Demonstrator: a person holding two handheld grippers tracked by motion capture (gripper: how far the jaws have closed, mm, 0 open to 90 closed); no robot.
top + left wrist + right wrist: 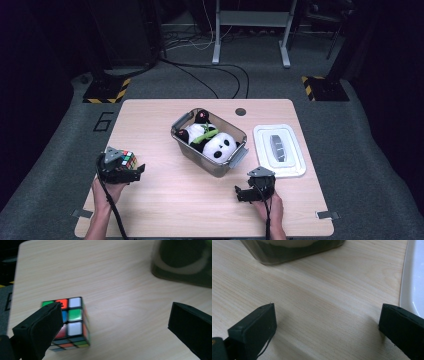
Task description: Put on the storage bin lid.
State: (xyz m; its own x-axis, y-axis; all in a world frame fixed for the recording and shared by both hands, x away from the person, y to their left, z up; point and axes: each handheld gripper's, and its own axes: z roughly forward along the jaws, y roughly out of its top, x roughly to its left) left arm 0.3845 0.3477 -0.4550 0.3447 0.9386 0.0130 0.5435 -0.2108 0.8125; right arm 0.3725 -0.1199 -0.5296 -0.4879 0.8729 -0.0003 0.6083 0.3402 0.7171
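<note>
cube (pixel 71 322) beside left gripper (pixel 115 325) fingers (pixel 37 332)

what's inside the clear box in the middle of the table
A panda plush with a green bit on it fills the clear box. Whatever may lie beneath the plush is covered. The box's white lid lies beside it.

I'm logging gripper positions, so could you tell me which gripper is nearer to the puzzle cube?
Left. The left gripper is right at the puzzle cube, jaws open, one jaw beside it. The right gripper is across the table, near the white lid.
</note>
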